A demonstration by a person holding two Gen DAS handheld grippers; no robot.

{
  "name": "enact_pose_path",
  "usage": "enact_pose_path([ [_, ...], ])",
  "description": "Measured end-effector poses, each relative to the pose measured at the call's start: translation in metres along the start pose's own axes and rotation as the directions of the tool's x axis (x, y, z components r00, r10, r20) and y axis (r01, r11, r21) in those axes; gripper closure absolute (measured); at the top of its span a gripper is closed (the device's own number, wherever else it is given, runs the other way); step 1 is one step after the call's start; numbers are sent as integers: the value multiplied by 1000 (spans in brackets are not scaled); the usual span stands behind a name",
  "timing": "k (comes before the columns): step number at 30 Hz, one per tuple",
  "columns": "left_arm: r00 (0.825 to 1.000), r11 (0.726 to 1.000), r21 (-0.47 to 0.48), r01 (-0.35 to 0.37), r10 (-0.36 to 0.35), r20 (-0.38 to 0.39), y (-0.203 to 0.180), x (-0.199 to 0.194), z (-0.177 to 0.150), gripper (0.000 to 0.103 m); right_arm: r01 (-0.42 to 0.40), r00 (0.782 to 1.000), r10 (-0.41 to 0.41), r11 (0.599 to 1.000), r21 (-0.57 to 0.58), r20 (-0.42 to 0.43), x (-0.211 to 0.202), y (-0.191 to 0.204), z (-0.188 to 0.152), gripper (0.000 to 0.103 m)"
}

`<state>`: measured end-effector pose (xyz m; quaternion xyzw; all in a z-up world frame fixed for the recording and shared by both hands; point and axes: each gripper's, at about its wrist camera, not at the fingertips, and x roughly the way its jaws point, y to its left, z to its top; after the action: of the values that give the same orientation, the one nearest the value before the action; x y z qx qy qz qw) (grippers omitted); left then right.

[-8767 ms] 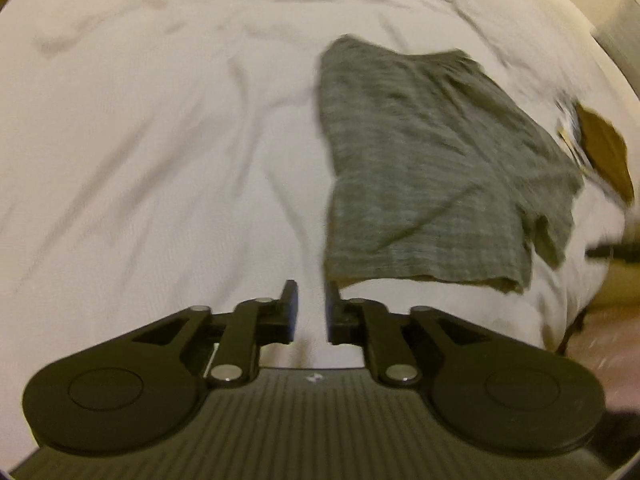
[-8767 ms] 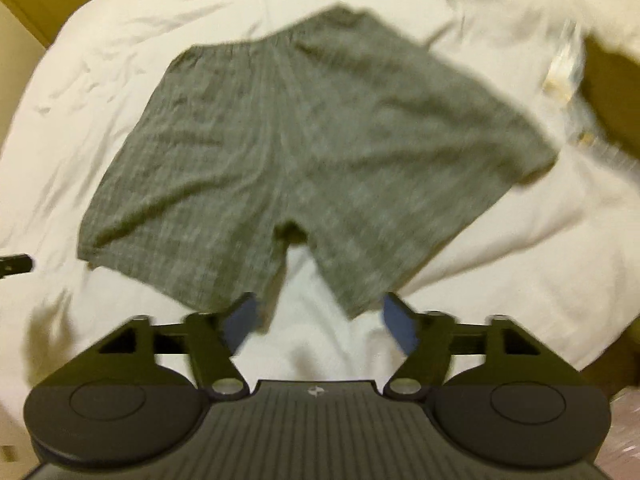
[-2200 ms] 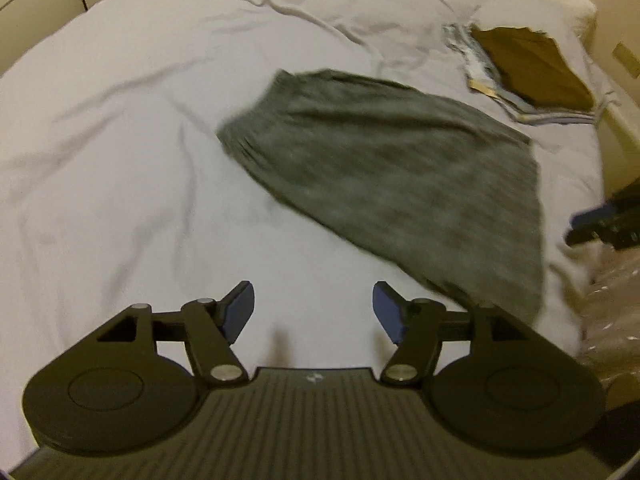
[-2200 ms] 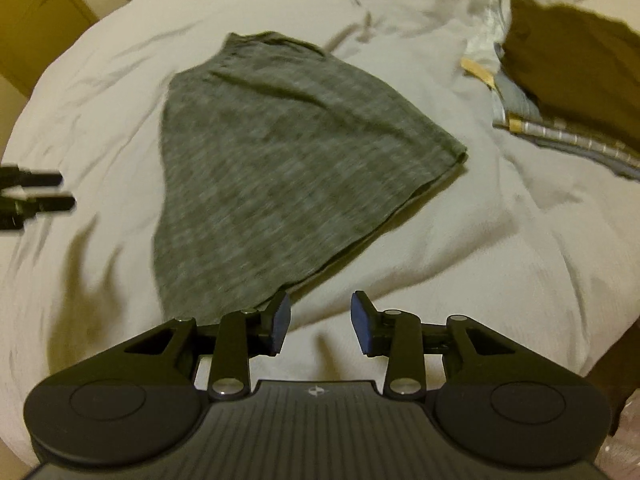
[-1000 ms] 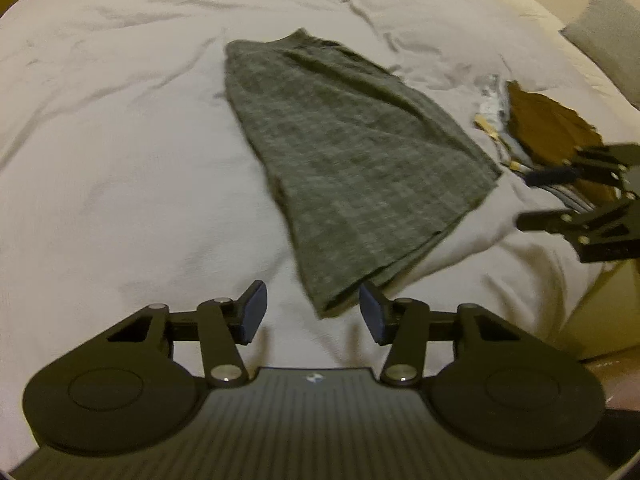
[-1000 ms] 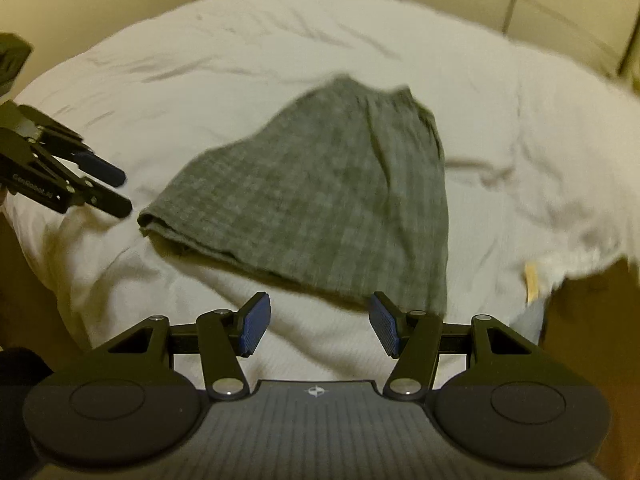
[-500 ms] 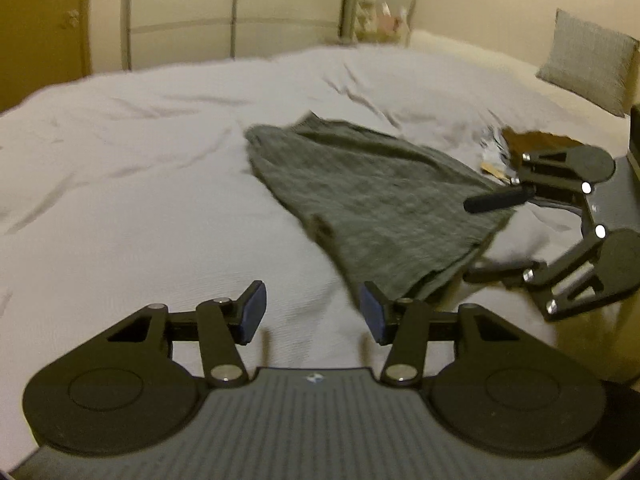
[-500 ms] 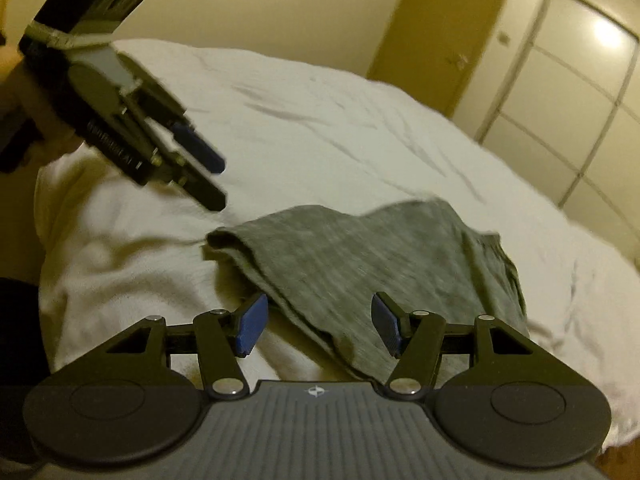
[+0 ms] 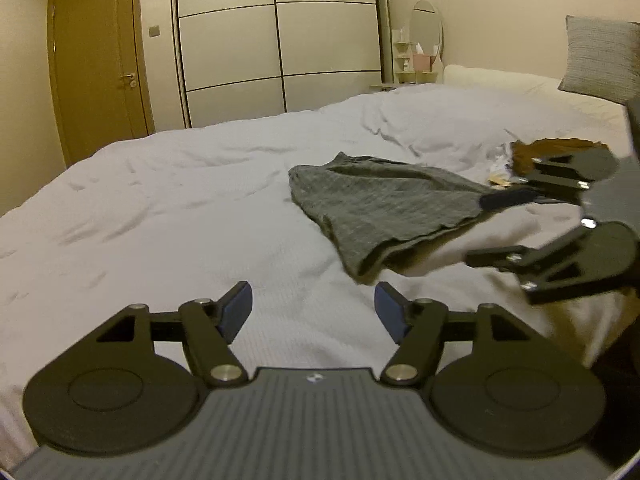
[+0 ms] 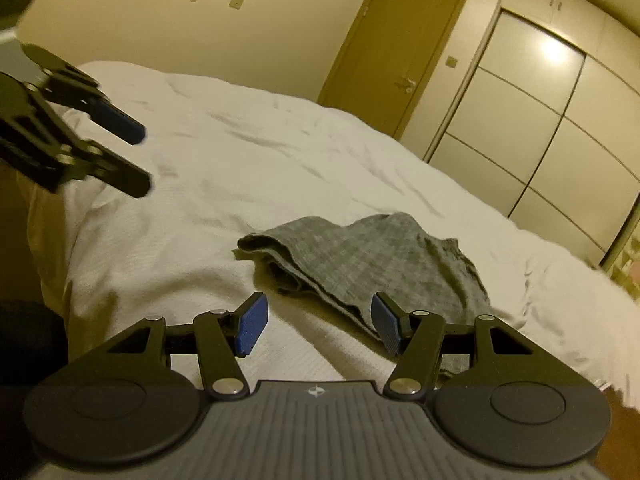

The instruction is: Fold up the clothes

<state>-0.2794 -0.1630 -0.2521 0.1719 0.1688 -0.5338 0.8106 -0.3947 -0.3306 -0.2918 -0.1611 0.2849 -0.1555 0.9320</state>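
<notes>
The grey shorts [image 9: 384, 204] are lying folded in half near the edge of the bed [image 9: 160, 216]. Both grippers are hanging just off that edge, the left gripper [image 9: 313, 312] and right gripper [image 10: 318, 328] each showing wide, empty fingers. A second fold looks due: each needs to pinch a hem corner.

Dim, warm yellow indoor light. Glare spots on the glossy wardrobe doors [image 9: 276, 40]. Strong fisheye bending and dark vignette at edges. Slight motion blur; soft shadows.
</notes>
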Motion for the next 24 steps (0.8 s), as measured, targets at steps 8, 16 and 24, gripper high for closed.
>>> enact_pose_path([
  [8,1000,999,-31,-14,13,-20,10,-3,-10,40,-41,999,39,981,-190,-12,41,16,18,57],
  [16,999,999,-33,-7,5,-48,14,22,-12,39,-100,995,90,963,-251,-48,85,20,26,58],
  [24,999,999,-49,8,-10,-41,17,33,-7,36,-167,986,167,983,70,2,80,-37,37,102],
])
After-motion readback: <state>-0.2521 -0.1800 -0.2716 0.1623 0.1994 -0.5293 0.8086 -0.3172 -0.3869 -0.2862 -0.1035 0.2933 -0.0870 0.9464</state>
